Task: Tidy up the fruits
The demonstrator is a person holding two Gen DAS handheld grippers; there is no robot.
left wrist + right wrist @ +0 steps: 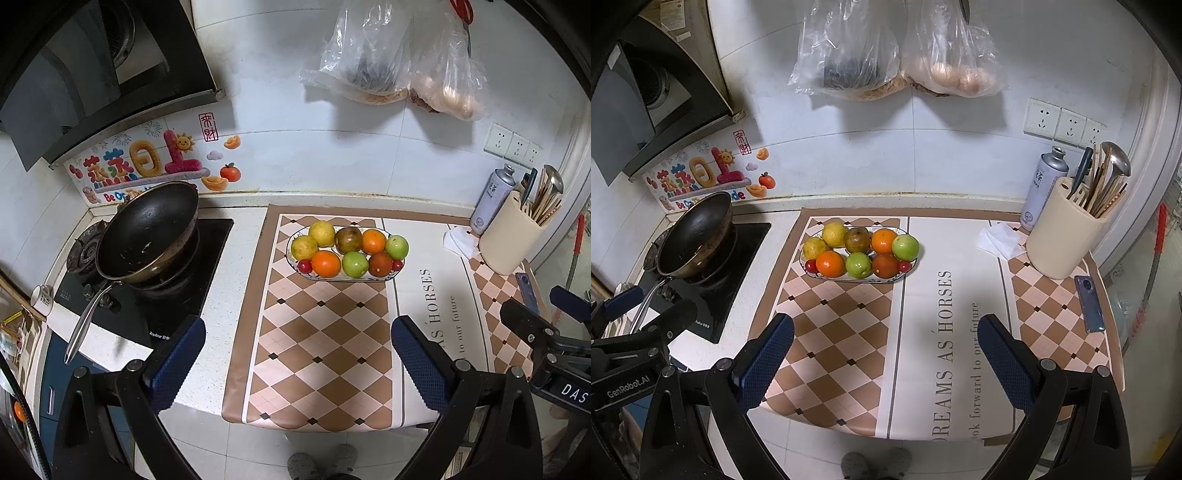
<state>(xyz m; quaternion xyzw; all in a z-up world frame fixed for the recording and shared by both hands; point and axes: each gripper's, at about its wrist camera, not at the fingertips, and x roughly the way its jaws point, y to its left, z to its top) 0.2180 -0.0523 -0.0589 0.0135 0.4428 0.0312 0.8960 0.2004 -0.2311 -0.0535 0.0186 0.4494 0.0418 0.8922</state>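
Both grippers hang wide open over the mat, empty, with the fruit plate well ahead of them.

The left gripper (297,354) has its blue padded fingers (177,354) spread far apart, holding nothing and touching nothing, above the checked part of the mat (317,332). The right gripper (886,354) is spread just as wide and also empty (it sits over the strip of printed words). The oval plate (812,274) rests on the far checked part of the mat, near the wall, and all the fruit lies on it: two yellow ones at the back left, a brownish one, oranges, two green apples (858,264) and small red ones at the ends. A pan (147,232) sits on the stove to the left; a utensil holder (1060,236) stands at the right.
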